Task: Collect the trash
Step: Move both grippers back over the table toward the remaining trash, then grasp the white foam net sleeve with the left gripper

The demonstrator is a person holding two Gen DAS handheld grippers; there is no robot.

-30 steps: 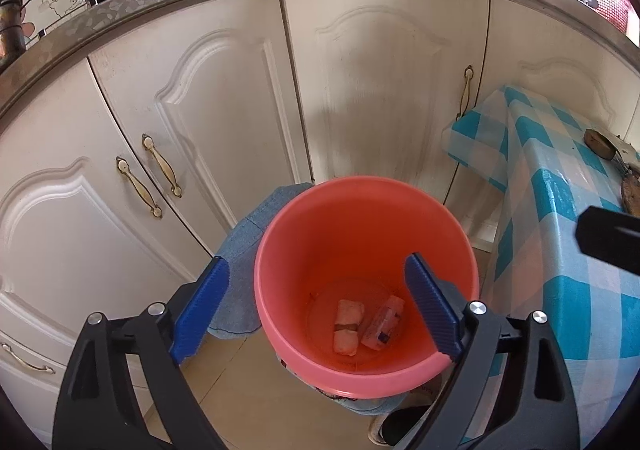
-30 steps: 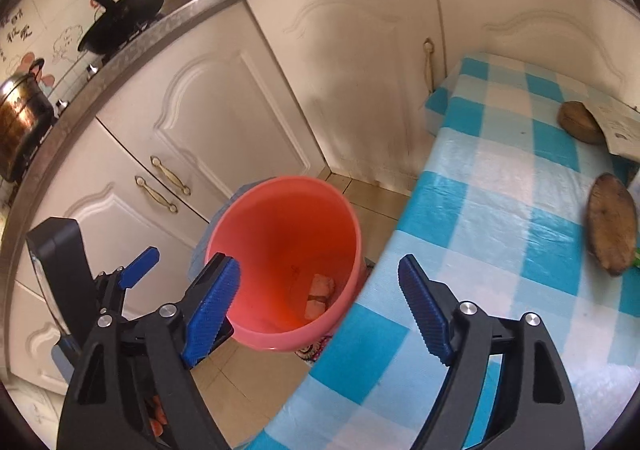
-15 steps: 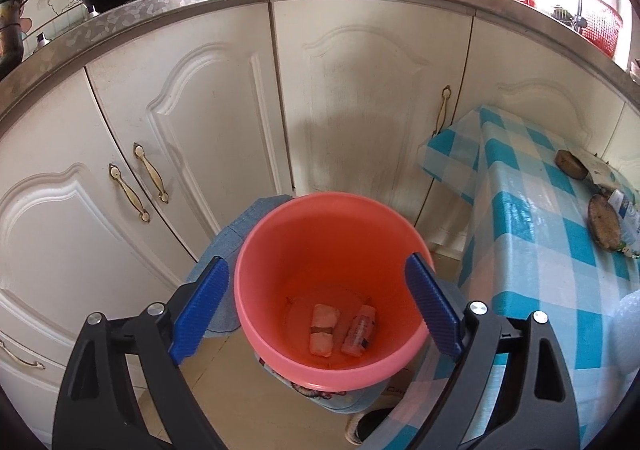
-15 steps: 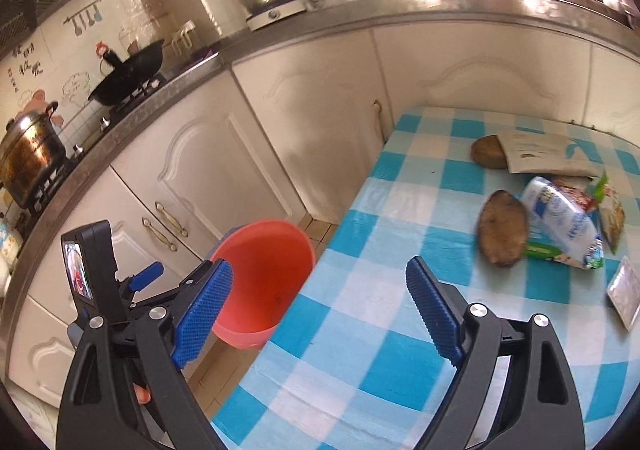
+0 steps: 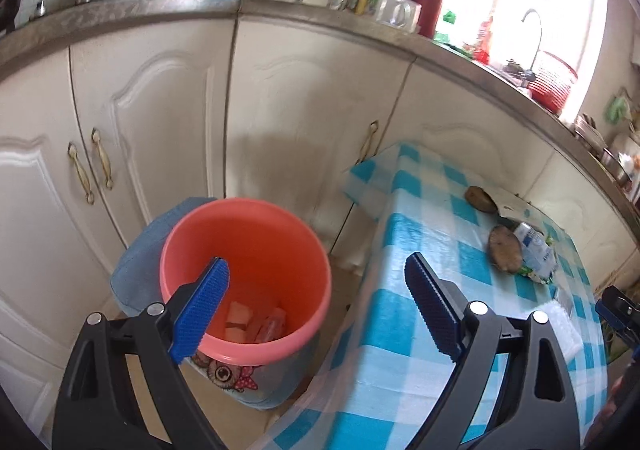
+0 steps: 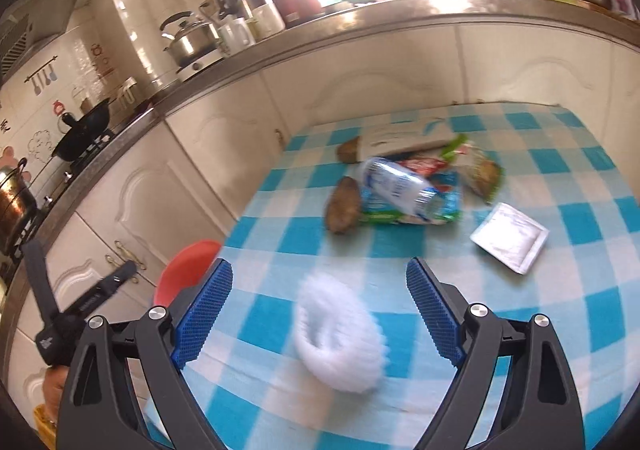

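Now the right gripper has swung away from the orange bucket and faces the checked surface; a second ago its view was filled mostly by the bucket and cabinet doors, and only the near edge of the trash showed. This change indicates that a drop-off is complete and the next pick is being set up. The bucket stands on the floor beside the surface and already contains a few pieces at its bottom. Remaining trash lies on the surface: a white fluffy item directly ahead between the right jaws but blurred, a clear plastic bottle lying on a green wrapper, two brown round pieces, a white sachet, and more wrappers behind. The right jaws are spread wide and hold nothing; the gripper is pitched down toward the surface, apparently above the fluffy item. The left gripper has lifted and turned rightward, now straddling the bucket rim and the surface edge, jaws wide and empty.
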